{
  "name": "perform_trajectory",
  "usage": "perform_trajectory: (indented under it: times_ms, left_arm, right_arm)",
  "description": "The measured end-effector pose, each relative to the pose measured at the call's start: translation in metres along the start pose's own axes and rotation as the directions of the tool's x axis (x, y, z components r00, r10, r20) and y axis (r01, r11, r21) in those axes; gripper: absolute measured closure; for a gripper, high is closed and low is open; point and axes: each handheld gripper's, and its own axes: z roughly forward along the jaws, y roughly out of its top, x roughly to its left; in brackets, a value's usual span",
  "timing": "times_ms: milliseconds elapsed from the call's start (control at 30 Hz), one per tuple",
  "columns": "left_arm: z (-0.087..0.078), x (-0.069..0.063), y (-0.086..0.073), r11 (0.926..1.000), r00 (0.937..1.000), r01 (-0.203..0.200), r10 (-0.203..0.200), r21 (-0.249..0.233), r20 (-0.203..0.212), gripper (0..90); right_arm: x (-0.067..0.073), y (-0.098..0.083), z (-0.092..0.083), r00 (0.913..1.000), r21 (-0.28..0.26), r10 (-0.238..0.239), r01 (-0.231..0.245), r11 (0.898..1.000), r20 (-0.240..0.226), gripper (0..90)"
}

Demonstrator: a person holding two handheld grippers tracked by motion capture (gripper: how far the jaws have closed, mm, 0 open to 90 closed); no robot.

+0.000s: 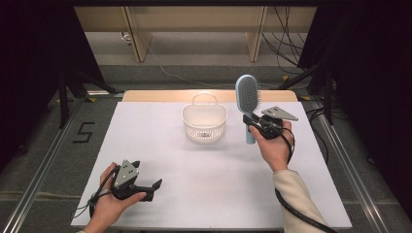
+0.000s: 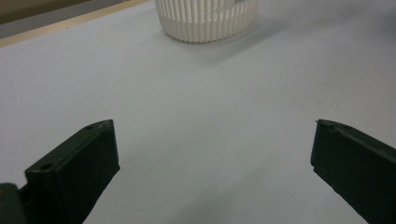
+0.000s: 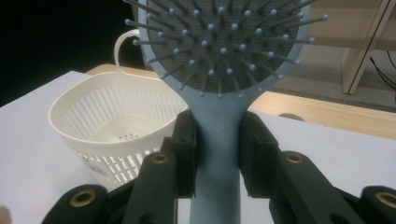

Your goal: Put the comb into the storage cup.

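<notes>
A light blue hairbrush (image 1: 248, 97) stands upright above the table, bristles facing the person, to the right of a white slotted basket (image 1: 204, 123). My right gripper (image 1: 251, 120) is shut on its handle just below the head; in the right gripper view both black pads clamp the handle (image 3: 218, 140) and the basket (image 3: 112, 121) sits left behind it, with nothing inside. At the table's near left, my left gripper (image 1: 153, 187) rests low on the white surface, jaws wide open and bare. In the left gripper view the basket (image 2: 205, 18) lies far ahead.
The white tabletop (image 1: 160, 160) ends in a wooden edge (image 1: 160, 95) at the back. Beyond stand wooden table legs and floor cables. Black stands and curtains flank both sides. A cable trails from the right gripper along the sleeve.
</notes>
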Motion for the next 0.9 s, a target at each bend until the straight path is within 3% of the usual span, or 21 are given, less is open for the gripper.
perform_trajectory:
  times_ms: [900]
  left_arm:
    - [-0.0001,0.0002,0.0,1.0,1.0,-0.002,0.002,0.002,0.0,0.5]
  right_arm:
    - [0.0042,0.0033,0.0032,0.9999,-0.015,-0.009,0.009,1.0,-0.005,70.4]
